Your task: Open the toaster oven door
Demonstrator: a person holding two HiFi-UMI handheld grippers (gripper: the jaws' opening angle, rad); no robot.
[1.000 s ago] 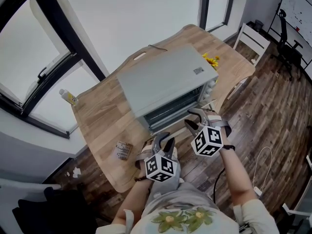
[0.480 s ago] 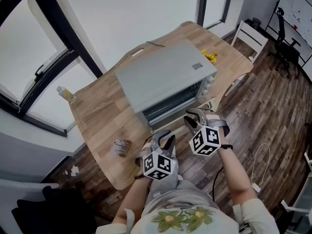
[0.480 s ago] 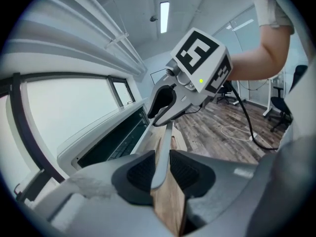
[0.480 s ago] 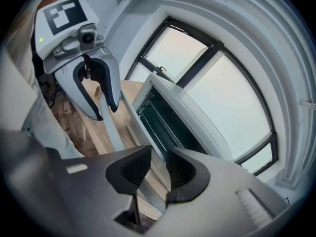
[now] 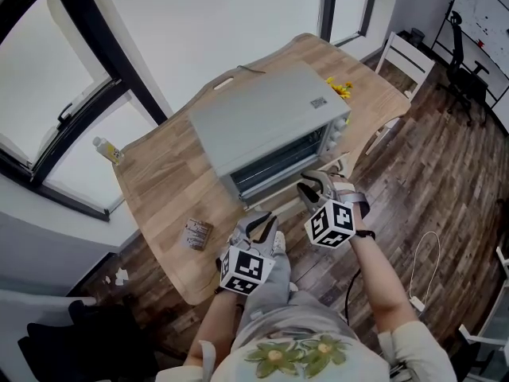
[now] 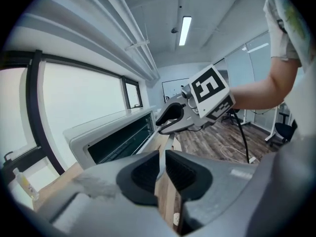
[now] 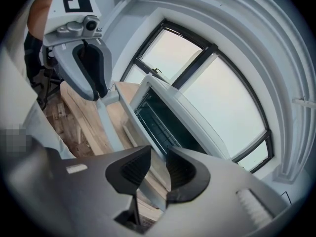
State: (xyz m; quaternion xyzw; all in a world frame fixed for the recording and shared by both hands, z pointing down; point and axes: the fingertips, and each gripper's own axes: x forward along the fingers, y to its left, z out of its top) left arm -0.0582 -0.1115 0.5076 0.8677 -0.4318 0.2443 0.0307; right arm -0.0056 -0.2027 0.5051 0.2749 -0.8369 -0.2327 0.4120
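A silver toaster oven (image 5: 266,122) stands on the wooden table (image 5: 163,185). Its door (image 7: 148,107) hangs open toward me, and the dark inside with its rack (image 6: 116,142) shows. The pale door handle (image 6: 171,141) runs as a bar between both grippers. My left gripper (image 6: 162,167) has the bar between its jaws, which are closing onto it. My right gripper (image 7: 158,169) is shut on the same bar further along. In the head view the left gripper (image 5: 258,223) and right gripper (image 5: 312,188) sit side by side at the door's front edge.
A small can (image 5: 195,234) lies on the table near its front left corner. Yellow flowers (image 5: 340,88) lie behind the oven on the right. A bottle (image 5: 109,151) stands on the window sill. A white chair (image 5: 406,62) and a cable (image 5: 429,269) are on the wood floor.
Both grippers have drawn slightly back toward me at the front of the oven. The left gripper has slid a little to the left.
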